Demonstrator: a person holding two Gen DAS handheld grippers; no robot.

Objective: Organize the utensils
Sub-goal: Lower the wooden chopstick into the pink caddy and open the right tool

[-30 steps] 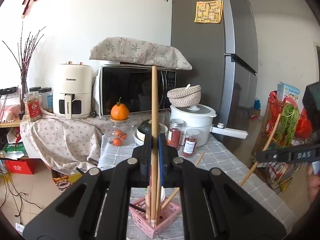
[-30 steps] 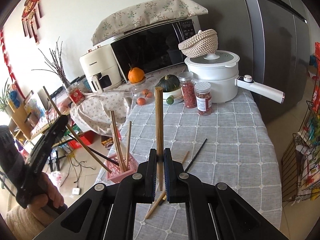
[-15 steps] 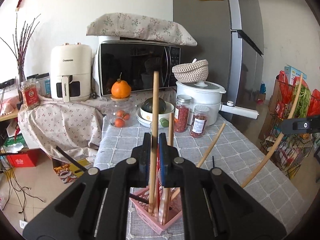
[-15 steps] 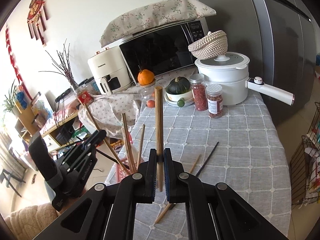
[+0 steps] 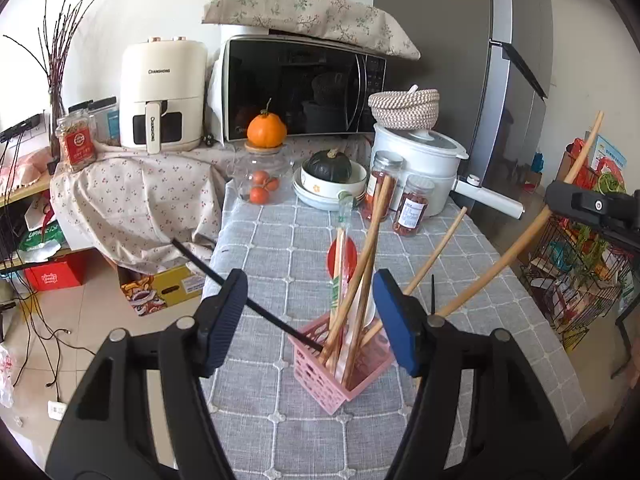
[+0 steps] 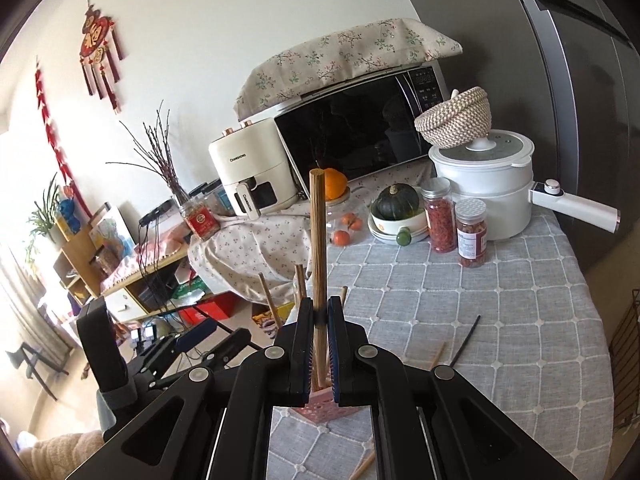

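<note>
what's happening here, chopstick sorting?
Yes. A person with two handheld grippers is collecting chopsticks into the pink basket on the grey checked tablecloth. The left gripper has just been opening; its jaws stand apart over the basket, gripping nothing. The right gripper is clamped on a wooden chopstick, held upright over the basket. A black chopstick and a wooden one beside it lie on the cloth.

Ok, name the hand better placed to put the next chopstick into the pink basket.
Right. The right gripper is shut on a wooden chopstick above the pink basket; the left gripper, jaws just opened, holds nothing.
</note>
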